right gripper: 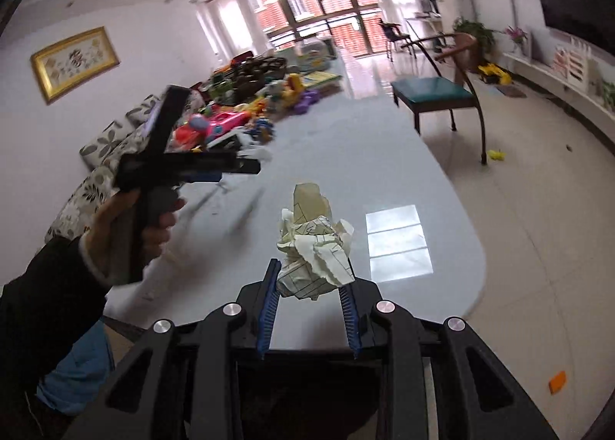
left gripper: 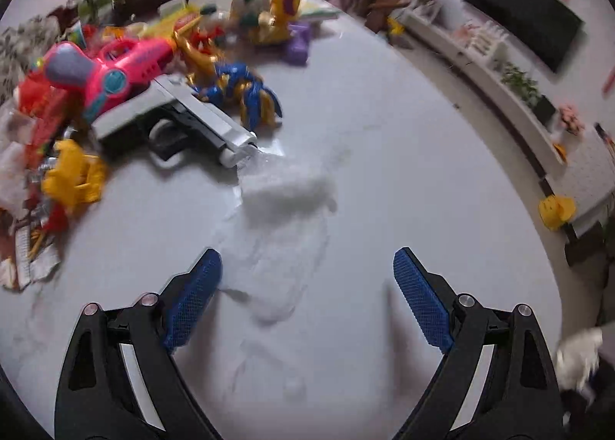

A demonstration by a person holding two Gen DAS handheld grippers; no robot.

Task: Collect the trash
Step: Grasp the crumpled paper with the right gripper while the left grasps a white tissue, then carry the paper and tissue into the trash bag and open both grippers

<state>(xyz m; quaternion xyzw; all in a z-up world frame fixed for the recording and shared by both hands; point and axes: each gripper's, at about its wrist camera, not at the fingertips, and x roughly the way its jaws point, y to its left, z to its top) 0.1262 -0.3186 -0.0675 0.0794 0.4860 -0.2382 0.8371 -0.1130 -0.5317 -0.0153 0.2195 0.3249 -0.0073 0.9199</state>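
Right wrist view showed my right gripper (right gripper: 311, 286) clamped on a crumpled wad of paper (right gripper: 313, 247), its blue pads (right gripper: 269, 297) pressing both sides, the wad held above the near end of the table (right gripper: 442, 178). So I judged one piece of trash was picked up and on its way somewhere. I saw no bin, bag or other container in either view, so I could not say where the wad was meant to go, nor what any container already held.

In the left wrist view my left gripper (left gripper: 307, 301) stood wide apart with nothing between its pads, above the bare white tabletop. Ahead of it, near the middle of the table, lay a white crumpled tissue or plastic lump (left gripper: 284, 186), just beside the muzzle of a grey toy pistol (left gripper: 180, 120). That lump looked to me like the next thing to collect. Along the table's left edge I saw torn wrappers and paper scraps (left gripper: 30, 247) mixed into the pile of toys (left gripper: 115, 67), so plenty was left. The far end of the table was crowded with more toys, too blurred to sort into trash and not

The person's hand (right gripper: 146, 224) gripping the left tool showed in the right wrist view, over the table's left edge
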